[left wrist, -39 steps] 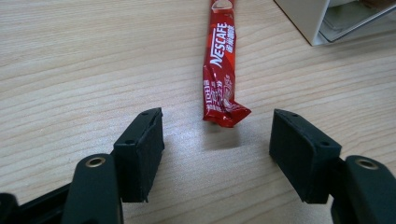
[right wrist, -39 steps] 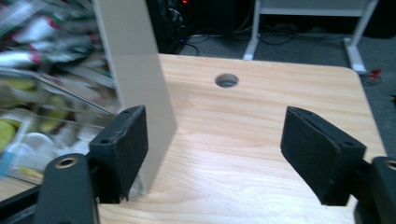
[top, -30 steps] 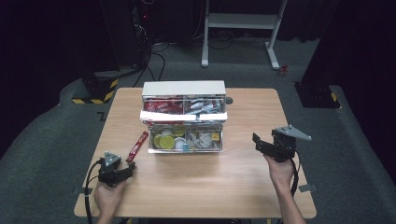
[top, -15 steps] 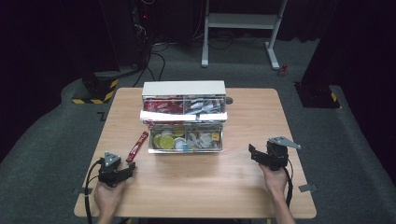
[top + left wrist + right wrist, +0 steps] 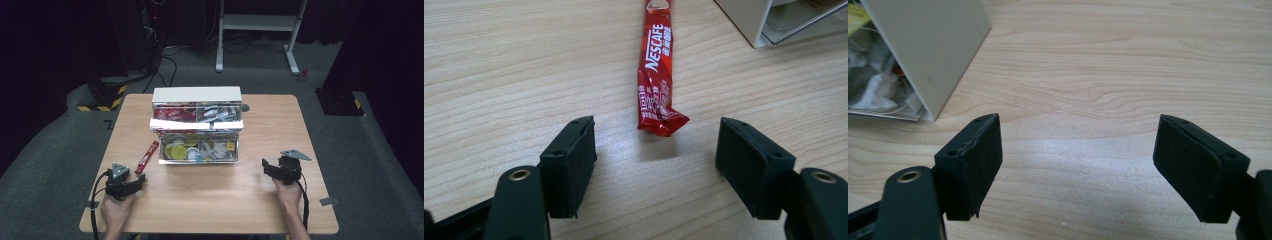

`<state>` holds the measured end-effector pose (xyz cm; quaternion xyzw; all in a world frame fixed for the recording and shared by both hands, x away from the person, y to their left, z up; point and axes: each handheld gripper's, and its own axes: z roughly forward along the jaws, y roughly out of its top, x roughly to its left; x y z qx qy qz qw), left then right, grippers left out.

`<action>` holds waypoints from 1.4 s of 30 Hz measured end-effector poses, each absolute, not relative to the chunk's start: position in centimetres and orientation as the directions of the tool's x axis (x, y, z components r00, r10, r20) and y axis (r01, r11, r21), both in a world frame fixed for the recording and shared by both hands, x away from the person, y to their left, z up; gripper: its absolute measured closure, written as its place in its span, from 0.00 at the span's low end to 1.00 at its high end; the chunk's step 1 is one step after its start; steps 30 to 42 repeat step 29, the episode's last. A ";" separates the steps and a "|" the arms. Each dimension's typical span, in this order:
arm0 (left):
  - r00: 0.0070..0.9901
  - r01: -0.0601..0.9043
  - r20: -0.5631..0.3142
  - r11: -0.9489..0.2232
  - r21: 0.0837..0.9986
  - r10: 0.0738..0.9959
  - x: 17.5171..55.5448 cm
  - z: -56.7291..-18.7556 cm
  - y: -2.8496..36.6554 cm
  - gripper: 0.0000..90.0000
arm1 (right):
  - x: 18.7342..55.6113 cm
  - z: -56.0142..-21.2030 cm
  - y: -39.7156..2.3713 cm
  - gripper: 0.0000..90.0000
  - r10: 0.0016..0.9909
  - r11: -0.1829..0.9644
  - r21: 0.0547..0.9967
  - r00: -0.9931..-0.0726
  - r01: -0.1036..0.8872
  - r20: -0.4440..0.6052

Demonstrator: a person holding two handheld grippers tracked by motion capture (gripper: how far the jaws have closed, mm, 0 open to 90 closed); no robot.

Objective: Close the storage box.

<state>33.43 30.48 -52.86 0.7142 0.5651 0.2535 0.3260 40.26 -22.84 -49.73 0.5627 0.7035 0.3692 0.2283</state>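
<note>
A red Nescafe stick sachet (image 5: 655, 75) lies flat on the wooden table (image 5: 210, 200), just left of the two-tier clear organiser box (image 5: 198, 125). In the high view this sachet (image 5: 148, 156) is just ahead of my left gripper (image 5: 141, 180). In the left gripper view my left gripper (image 5: 656, 165) stands open, and the sachet's near end is a little beyond the gap, untouched. My right gripper (image 5: 266, 167) sits low at the table's right, pointing left. Its jaws have just been opening, and in the right gripper view the gripper (image 5: 1078, 160) has only bare wood between them.
The organiser's white side wall (image 5: 933, 45) stands ahead and to the left of the right gripper. Its lower tier (image 5: 199, 149) holds several round capsules and packets, and the upper tier (image 5: 196, 112) holds red and silver sachets. Dark floor surrounds the table; a white stand (image 5: 260, 22) is behind.
My right hand has come down toward the table and shifted slightly left. The left hand and the red sachet have stayed where they were.
</note>
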 end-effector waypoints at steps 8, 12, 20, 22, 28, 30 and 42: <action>0.234 0.640 -0.003 -0.152 0.753 0.972 33.4 -52.9 30.5 0.36 | 40.8 -50.9 -22.9 0.22 0.967 0.087 0.762 -0.238 0.642 0.090; 0.235 0.641 -0.002 -0.153 0.752 0.972 33.4 -52.9 30.5 0.36 | 40.9 -51.5 -22.9 0.22 0.969 0.084 0.749 -0.229 0.657 0.092; 0.235 0.641 -0.002 -0.153 0.752 0.972 33.4 -52.9 30.5 0.36 | 41.5 -52.2 -21.7 0.17 0.974 0.172 0.698 -0.224 0.695 -0.017; 0.235 0.642 -0.002 -0.153 0.752 0.972 33.4 -52.9 30.4 0.36 | 41.5 -52.3 -21.5 0.16 0.975 0.166 0.702 -0.220 0.692 -0.013; 0.233 0.641 -0.002 -0.152 0.752 0.972 33.4 -52.9 30.4 0.36 | 41.4 -52.4 -21.4 0.16 0.977 0.161 0.708 -0.214 0.687 -0.015; 0.233 0.641 -0.002 -0.152 0.752 0.972 33.4 -52.9 30.4 0.36 | 41.4 -52.4 -21.4 0.16 0.977 0.161 0.708 -0.213 0.687 -0.014; 0.233 0.641 -0.002 -0.152 0.752 0.972 33.4 -52.9 30.4 0.36 | 41.4 -52.4 -21.4 0.16 0.977 0.161 0.708 -0.213 0.687 -0.014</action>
